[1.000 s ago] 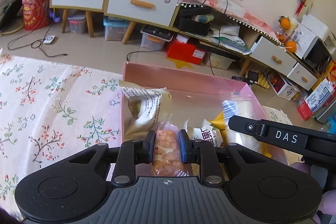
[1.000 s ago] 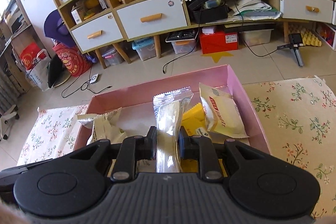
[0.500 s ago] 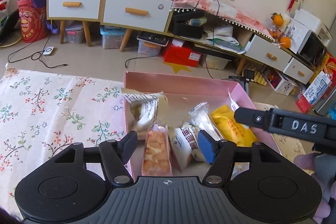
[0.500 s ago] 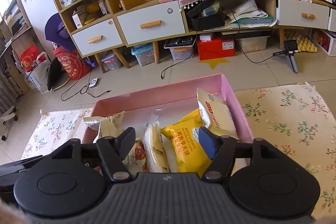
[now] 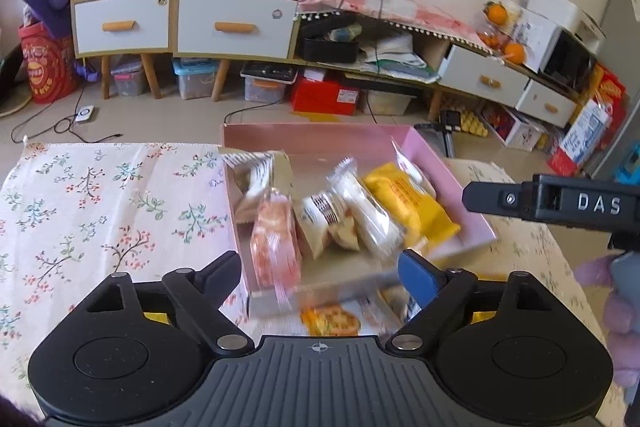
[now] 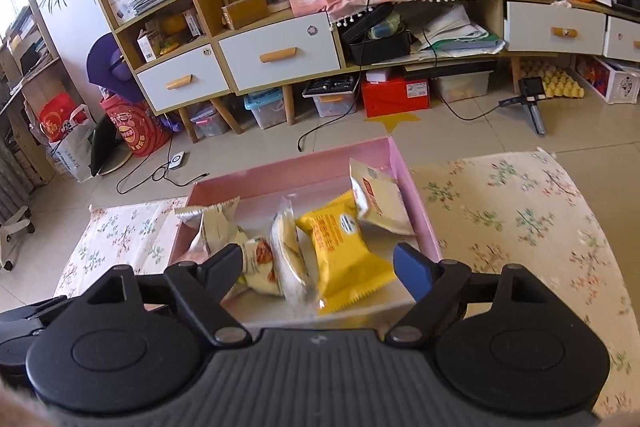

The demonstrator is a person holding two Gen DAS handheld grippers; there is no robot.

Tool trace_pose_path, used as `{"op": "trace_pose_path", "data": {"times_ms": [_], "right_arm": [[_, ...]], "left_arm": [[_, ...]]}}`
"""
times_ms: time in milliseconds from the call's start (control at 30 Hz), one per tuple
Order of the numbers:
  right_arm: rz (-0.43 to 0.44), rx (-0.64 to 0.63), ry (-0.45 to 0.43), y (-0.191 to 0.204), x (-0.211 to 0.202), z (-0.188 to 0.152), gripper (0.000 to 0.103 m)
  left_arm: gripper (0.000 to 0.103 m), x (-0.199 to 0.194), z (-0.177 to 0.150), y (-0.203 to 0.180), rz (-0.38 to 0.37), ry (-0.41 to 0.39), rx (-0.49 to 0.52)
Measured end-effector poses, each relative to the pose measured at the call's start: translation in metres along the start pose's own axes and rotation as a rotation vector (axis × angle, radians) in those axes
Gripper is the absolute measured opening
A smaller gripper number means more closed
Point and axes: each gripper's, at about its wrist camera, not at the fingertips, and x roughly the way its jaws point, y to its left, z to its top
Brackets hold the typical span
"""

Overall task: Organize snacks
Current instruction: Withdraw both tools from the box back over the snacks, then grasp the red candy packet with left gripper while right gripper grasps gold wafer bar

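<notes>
My bench (image 5: 100,195) wears a flowered cloth, in a living room with a drawer cabinet (image 6: 276,55) behind. The pink box (image 6: 416,203) sits just ahead of both tongs. My left tongs (image 5: 320,267) and right tongs (image 6: 316,265) gape wide, holding nothing. In the box I count six packets, among them one yellow packet (image 6: 344,247) and one orange-pink packet (image 5: 274,235).

Pink box (image 6: 416,199) crowded, cloth beside it open

Snack packets (image 6: 344,251) fill the box's near half; its far strip and the floral tablecloth (image 5: 100,211) on both sides lie bare.
</notes>
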Motion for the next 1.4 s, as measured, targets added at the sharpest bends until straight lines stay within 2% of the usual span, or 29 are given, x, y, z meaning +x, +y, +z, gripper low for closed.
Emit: {"op": "trace_pose_path", "data": {"times_ms": [233,600,967,1100,1400], "right_arm": [[-0.031,-0.024,0.006,0.0,-0.022,-0.019,0.085],[-0.038,-0.095,0.016,0.009,-0.048,-0.058,0.093],[-0.028,-0.152,-0.022,0.014,-0.061,-0.09,0.1],[-0.026,-0.192,-0.028,0.015,-0.061,-0.101,0.1],[0.008,-0.289,-0.012,0.025,-0.05,-0.121,0.101]], "left_arm": [[0.094,-0.024,-0.017,-0.007,0.008,-0.005,0.031],[0.098,-0.053,-0.045,-0.012,0.036,0.0,0.093],[0.101,-0.061,-0.072,0.001,0.025,0.027,0.109],[0.101,-0.062,-0.079,0.015,0.026,0.024,0.095],[0.102,-0.061,-0.097,0.036,0.049,-0.008,0.142]]}}
